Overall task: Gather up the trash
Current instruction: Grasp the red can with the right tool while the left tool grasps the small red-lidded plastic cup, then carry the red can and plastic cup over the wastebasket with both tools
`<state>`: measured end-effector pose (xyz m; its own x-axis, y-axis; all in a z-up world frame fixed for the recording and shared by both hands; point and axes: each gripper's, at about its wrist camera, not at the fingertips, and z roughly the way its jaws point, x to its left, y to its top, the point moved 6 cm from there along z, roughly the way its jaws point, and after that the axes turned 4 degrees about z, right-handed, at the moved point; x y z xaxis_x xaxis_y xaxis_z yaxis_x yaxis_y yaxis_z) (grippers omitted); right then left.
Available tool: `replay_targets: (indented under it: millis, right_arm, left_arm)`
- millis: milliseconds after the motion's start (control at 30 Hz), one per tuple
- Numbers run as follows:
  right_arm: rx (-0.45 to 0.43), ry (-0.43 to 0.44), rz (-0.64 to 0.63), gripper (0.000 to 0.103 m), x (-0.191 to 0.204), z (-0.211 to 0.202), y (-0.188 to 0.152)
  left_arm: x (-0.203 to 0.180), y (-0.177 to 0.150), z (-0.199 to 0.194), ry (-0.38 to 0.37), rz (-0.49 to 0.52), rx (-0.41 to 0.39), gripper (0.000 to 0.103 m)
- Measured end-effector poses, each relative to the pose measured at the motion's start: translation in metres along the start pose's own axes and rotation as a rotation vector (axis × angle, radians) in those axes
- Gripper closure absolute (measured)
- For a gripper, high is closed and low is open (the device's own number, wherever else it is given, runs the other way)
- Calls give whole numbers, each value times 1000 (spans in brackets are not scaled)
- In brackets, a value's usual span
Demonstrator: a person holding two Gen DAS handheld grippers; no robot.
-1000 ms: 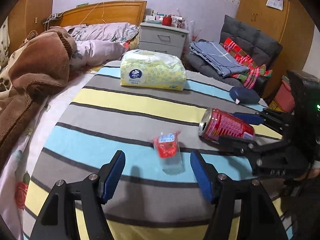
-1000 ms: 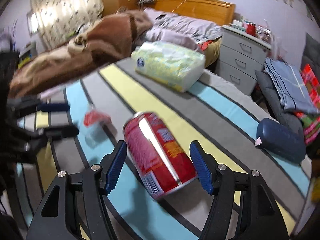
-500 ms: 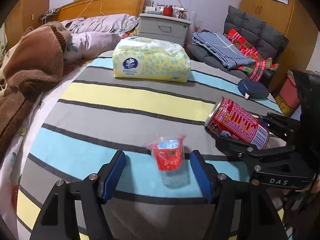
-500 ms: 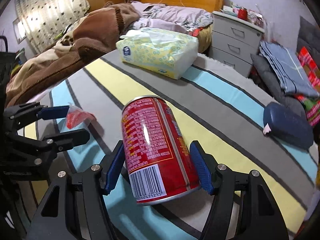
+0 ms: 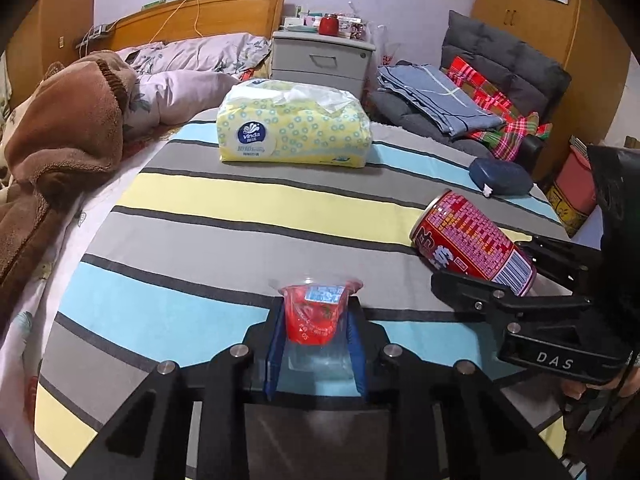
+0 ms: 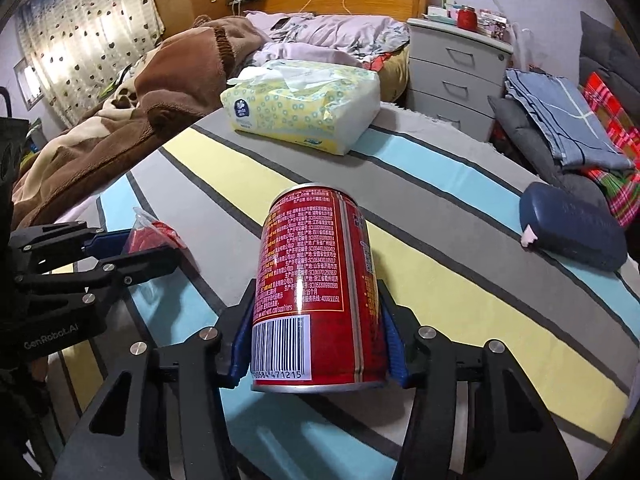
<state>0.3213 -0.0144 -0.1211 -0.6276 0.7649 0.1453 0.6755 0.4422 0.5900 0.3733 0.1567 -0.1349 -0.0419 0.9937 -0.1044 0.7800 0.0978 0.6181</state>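
My left gripper (image 5: 316, 340) is shut on a small clear plastic cup with a red label (image 5: 314, 314), held just over the striped cloth (image 5: 240, 200). My right gripper (image 6: 318, 344) is shut on a red drink can (image 6: 318, 300), which points away from me and sits tilted above the cloth. In the left wrist view the can (image 5: 472, 248) and the right gripper (image 5: 516, 280) are at the right. In the right wrist view the left gripper (image 6: 132, 246) holds the cup (image 6: 154, 234) at the left.
A yellow tissue pack (image 5: 292, 130) lies at the far side of the cloth. A dark blue case (image 5: 500, 176) lies at the far right edge. A brown blanket (image 5: 60, 140) is heaped on the bed at left. A grey nightstand (image 5: 320, 58) and a chair with clothes (image 5: 460, 108) stand behind.
Both grippers have closed: the left on the plastic cup, the right on the red can. The can has been lifted and turned end-on to the right gripper.
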Motion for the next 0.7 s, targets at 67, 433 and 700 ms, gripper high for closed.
replay_targets:
  millis: [67, 433, 700]
  right_arm:
    - [-7, -10, 14, 49, -1, -2, -1]
    - [-49, -15, 82, 49, 4, -23, -14]
    - [-78, -46, 145, 49, 3, -46, -32]
  left_arm:
    - [-2, -1, -3, -1, 1, -8, 74]
    - [-16, -13, -24, -33, 1, -20, 74]
    - [-34, -22, -53, -35, 33, -51, 74]
